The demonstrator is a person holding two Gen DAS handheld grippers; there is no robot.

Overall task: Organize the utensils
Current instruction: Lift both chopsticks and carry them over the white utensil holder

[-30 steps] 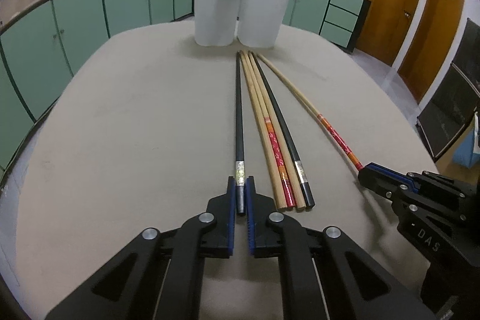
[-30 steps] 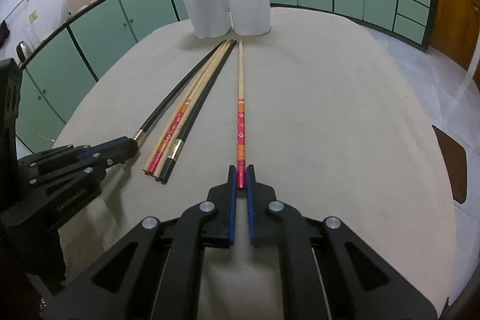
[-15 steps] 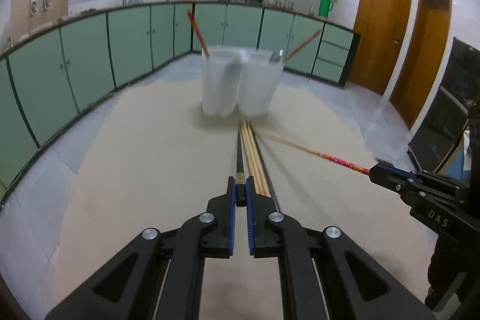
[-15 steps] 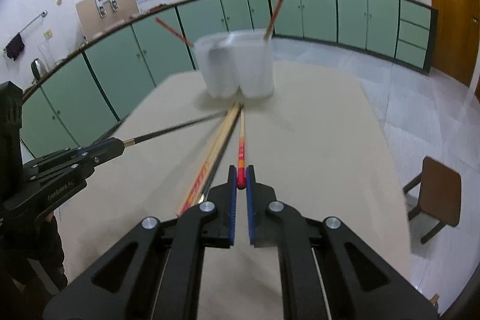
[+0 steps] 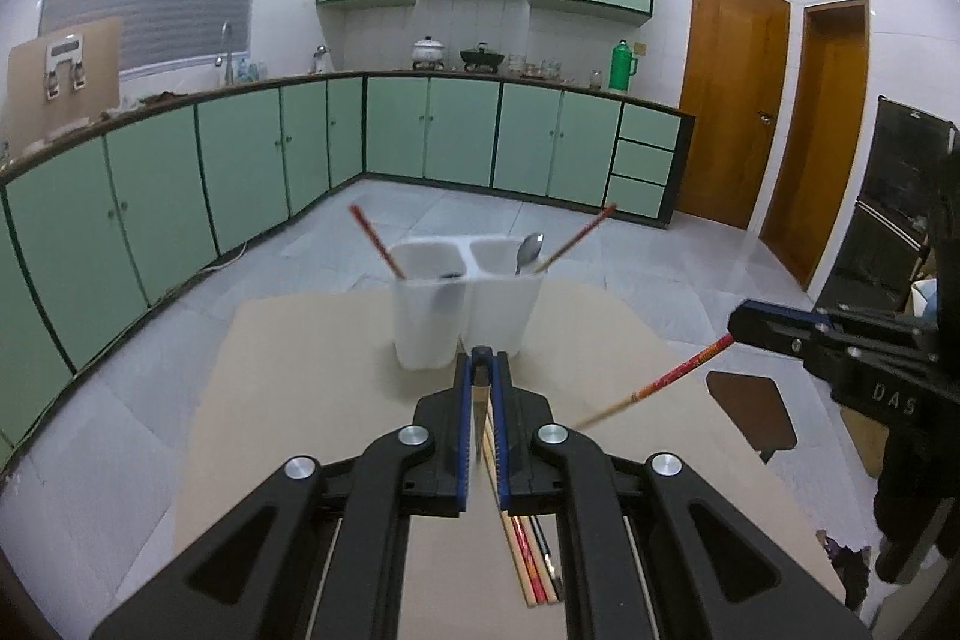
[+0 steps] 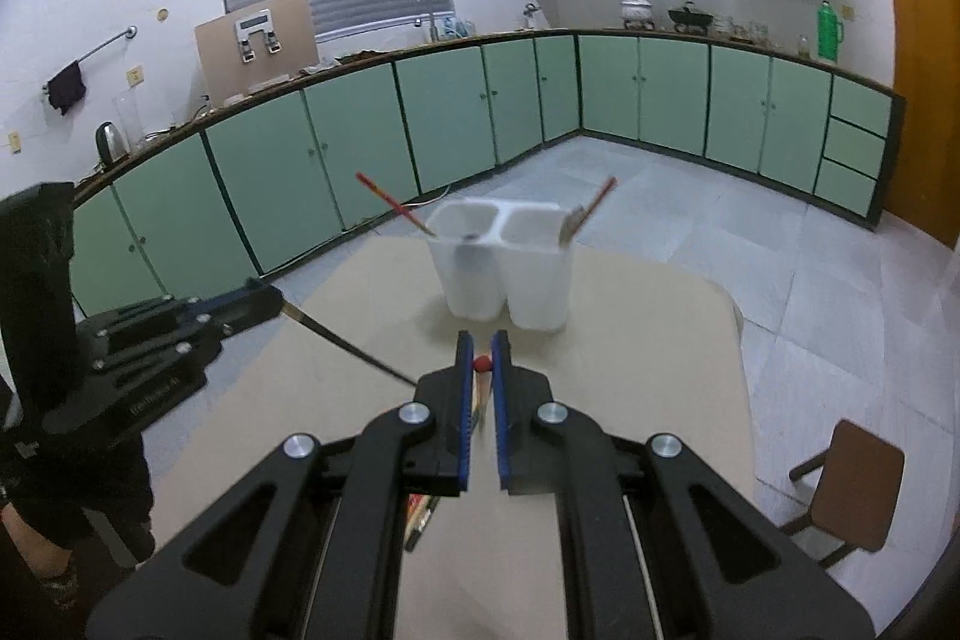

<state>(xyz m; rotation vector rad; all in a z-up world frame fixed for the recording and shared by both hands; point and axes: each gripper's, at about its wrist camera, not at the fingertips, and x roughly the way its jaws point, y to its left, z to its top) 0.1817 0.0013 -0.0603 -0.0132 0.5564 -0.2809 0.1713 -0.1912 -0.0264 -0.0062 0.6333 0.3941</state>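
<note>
My left tool [image 5: 481, 361] pinches a slim black chopstick [image 6: 345, 345] by its end; my right tool [image 6: 480, 364] clamps a red-patterned wooden chopstick [image 5: 660, 387] likewise. Both are light, stiff and slick, so I judge end grips apt to swivel. The rest lie on the beige worktop [image 5: 312, 400], short of the white twin-cup plastic holder [image 5: 468, 304]. Green kitchen cabinets [image 5: 240, 172] ring the tiled floor.

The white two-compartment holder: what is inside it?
Inside the white plastic two-compartment holder: a red-tipped wooden chopstick left; a metal spoon and another chopstick right. Its walls hide their lower ends.
</note>
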